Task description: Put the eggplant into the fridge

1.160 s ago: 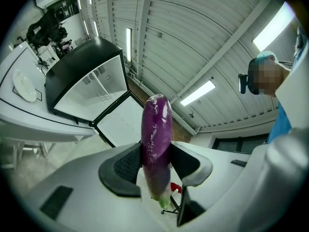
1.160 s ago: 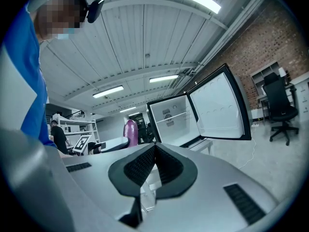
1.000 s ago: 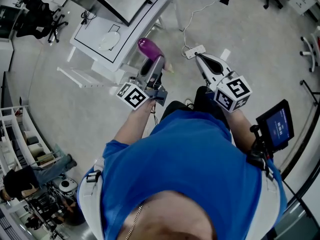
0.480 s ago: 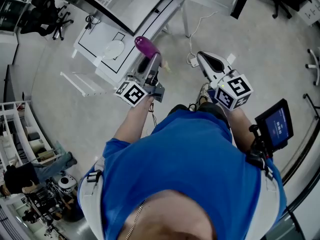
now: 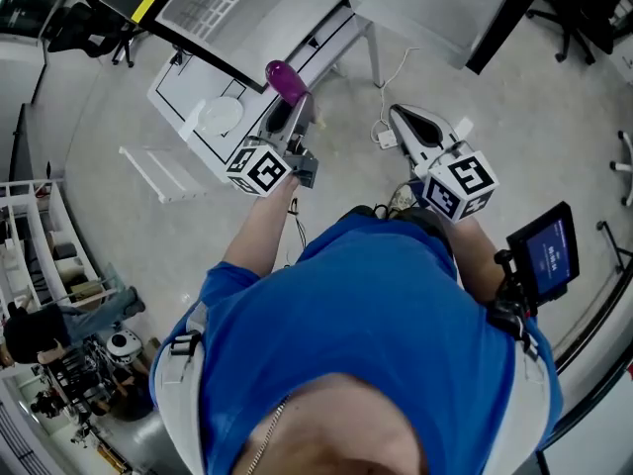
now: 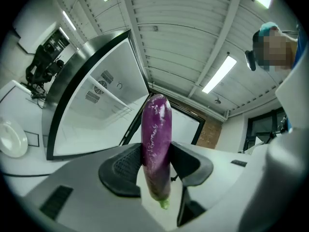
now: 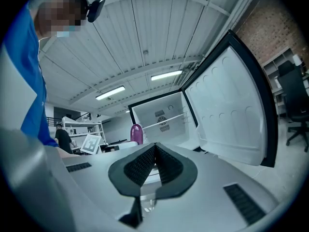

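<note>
A purple eggplant (image 5: 286, 80) stands upright between the jaws of my left gripper (image 5: 288, 107), which is shut on its lower half. In the left gripper view the eggplant (image 6: 156, 139) fills the middle, green stem end down, with the pads pressed on both sides. The open white fridge (image 5: 237, 13) lies ahead of it, its door (image 5: 425, 8) swung out to the right. My right gripper (image 5: 396, 117) is shut and holds nothing. The right gripper view shows the closed jaws (image 7: 154, 153), the fridge interior (image 7: 161, 112), the door (image 7: 231, 105) and the eggplant (image 7: 136, 133) to the left.
A round white plate (image 5: 220, 117) lies on a low white surface left of the fridge. A power strip with its cable (image 5: 386, 137) lies on the floor between the grippers. A shelf rack (image 5: 40, 265) and a person (image 5: 30, 330) are at the far left.
My left gripper has carried the eggplant forward, closer to the open fridge, and rolled a little. The right gripper has stayed shut in about the same place.
</note>
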### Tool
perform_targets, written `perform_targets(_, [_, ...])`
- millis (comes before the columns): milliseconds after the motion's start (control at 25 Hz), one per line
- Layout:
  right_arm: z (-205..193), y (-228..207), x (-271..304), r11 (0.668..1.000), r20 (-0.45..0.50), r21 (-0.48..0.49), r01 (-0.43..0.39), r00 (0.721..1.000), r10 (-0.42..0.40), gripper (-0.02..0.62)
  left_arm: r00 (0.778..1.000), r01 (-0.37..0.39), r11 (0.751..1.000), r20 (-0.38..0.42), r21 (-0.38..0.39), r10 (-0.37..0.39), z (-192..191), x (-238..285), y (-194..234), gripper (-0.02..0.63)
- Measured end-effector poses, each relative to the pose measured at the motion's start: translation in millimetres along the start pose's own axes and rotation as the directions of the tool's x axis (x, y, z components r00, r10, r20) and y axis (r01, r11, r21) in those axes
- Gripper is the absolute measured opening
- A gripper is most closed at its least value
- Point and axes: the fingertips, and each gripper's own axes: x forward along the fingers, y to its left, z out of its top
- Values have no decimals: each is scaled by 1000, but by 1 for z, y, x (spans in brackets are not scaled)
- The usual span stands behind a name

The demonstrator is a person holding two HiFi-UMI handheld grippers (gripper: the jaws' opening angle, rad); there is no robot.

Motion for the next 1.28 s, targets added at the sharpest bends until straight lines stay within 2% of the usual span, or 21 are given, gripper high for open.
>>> perform_targets(120, [6,-26,10,1000,-4,6,-25,1000,25,2,998,-60,994,-17,89,62,3,31,16,187])
perform_targets(240, [18,-64,24,998,-9,12,-55,998,55,2,992,-119,984,-24,136,123,8,74,33,187])
perform_targets(480, [26,-55,33,997,-8,1,-77,997,77,2,975,-188,952,-68,242,210,23,82,60,187])
perform_targets(680, [27,-84,38,997,1,18,-73,997,73,2,952,-226,914,-121,336,280,17,128,85,187])
perform_targets(840, [30,-106,51,997,-1,13,-74,997,74,2,927,-236,860,-160,451,338,16,166,108,187])
perform_targets(1040, [49,-149,82,996,-12,0,-84,996,84,2,879,-258,760,-182,596,441,27,224,149,187])
perform_targets(1280, [47,-174,119,995,-38,-12,-104,994,104,2,827,-251,669,-204,700,523,25,263,203,187])
